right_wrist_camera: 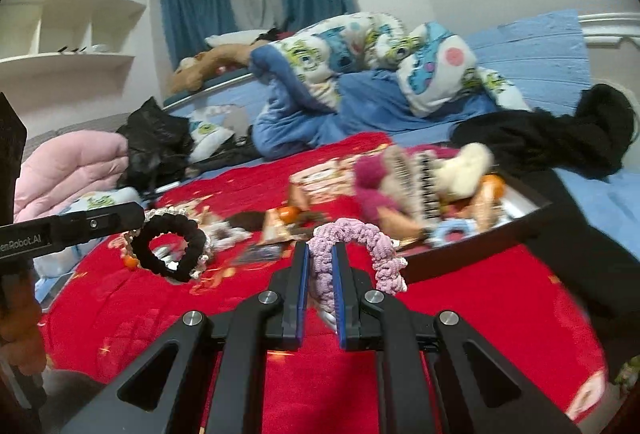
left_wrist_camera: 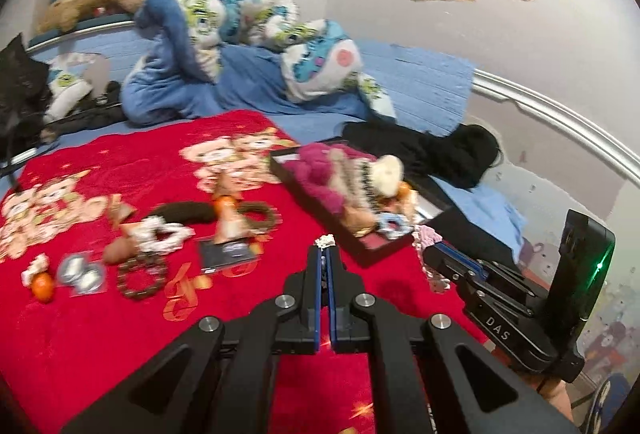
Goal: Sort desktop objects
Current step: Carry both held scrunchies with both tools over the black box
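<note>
left wrist view: my left gripper [left_wrist_camera: 325,248] closed tight, pinching small white bit, hovering over red blanket [left_wrist_camera: 100,334] beside black tray [left_wrist_camera: 360,254].
right wrist view: my right gripper [right_wrist_camera: 320,254] clamped on pink scrunchie [right_wrist_camera: 356,238]; black scrunchie [right_wrist_camera: 172,246] hanging at left gripper tip.

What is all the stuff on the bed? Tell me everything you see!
Red cartoon-print blanket: one, red, spread over the bed.
Dark rectangular tray: one, black, on the blanket's far right side, full of plush toys and hair ties.
Small tangerine: one, orange, near the blanket's left edge.
Brown beaded bracelet: one, brown, mid-blanket.
Black fuzzy scrunchie: one, black, pinched by the left gripper.
Lilac knitted scrunchie: one, pale purple, between the right gripper's fingers.
Monster-print quilt: one, blue and white, bunched behind.
Black clothing: a pile, behind the tray.
Grippers: two, black with blue pads, both shut.
</note>
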`<state>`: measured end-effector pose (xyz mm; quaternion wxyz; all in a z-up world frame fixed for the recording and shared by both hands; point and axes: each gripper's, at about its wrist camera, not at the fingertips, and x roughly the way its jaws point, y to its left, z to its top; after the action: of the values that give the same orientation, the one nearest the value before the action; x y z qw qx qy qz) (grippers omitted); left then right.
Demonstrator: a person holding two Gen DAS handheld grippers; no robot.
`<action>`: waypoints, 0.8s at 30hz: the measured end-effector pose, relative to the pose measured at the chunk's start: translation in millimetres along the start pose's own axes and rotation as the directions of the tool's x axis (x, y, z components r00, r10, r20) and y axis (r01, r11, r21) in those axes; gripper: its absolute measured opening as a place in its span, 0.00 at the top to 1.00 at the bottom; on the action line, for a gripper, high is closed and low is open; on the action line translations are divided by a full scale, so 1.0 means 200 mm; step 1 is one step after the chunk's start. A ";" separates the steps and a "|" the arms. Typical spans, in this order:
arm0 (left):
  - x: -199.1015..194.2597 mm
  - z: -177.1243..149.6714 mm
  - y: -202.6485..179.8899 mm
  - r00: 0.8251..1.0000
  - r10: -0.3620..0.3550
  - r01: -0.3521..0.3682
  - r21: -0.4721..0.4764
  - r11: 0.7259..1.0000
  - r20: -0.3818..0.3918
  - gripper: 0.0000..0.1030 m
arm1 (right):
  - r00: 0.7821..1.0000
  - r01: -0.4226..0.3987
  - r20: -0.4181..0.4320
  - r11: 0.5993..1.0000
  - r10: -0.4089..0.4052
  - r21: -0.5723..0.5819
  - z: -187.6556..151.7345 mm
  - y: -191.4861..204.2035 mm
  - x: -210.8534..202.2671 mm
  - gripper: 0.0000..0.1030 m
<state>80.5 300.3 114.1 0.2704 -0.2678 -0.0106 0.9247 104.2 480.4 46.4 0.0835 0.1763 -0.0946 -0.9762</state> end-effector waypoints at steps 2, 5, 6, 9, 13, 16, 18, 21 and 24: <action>0.05 0.02 -0.07 1.000 -0.018 0.018 0.012 1.000 -0.008 0.97 | 1.000 0.016 0.006 1.000 -0.016 0.009 0.01 -0.07 -0.02 0.88; 0.13 0.05 -0.16 0.998 -0.058 0.058 0.020 0.998 -0.009 0.97 | 0.999 0.030 0.016 0.999 -0.030 0.030 0.02 -0.17 -0.04 0.88; 0.16 0.05 -0.18 0.998 -0.065 0.065 0.017 0.998 -0.010 0.97 | 0.999 0.034 0.021 0.999 -0.035 0.040 0.03 -0.21 -0.05 0.88; 0.25 0.08 -0.24 0.996 -0.082 0.083 0.014 0.996 -0.018 0.97 | 0.998 0.045 0.032 0.997 -0.047 0.062 0.04 -0.29 -0.04 0.88; 0.39 0.14 -0.27 0.994 -0.102 0.102 0.014 0.995 -0.033 0.97 | 0.998 0.050 0.043 0.995 -0.054 0.088 0.06 -0.38 0.00 0.88; 0.51 0.20 -0.28 0.993 -0.103 0.104 0.022 0.994 -0.051 0.97 | 0.997 0.057 0.053 0.994 -0.063 0.097 0.08 -0.43 0.05 0.88; 0.59 0.24 -0.30 0.994 -0.096 0.099 0.039 0.994 -0.055 0.97 | 0.997 0.048 0.062 0.991 -0.056 0.123 0.10 -0.48 0.09 0.88; 0.70 0.28 -0.32 0.994 -0.092 0.095 0.056 0.994 -0.063 0.97 | 0.997 0.017 0.073 0.988 -0.028 0.151 0.14 -0.53 0.16 0.88; 0.81 0.28 -0.31 0.992 -0.099 0.103 0.044 0.994 -0.071 0.97 | 0.998 -0.001 0.069 0.987 -0.011 0.162 0.17 -0.56 0.23 0.88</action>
<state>-31.8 442.4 92.7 0.3233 -0.2922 0.0071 0.9000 34.5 584.2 39.6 0.0631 0.1487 -0.1758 -0.9711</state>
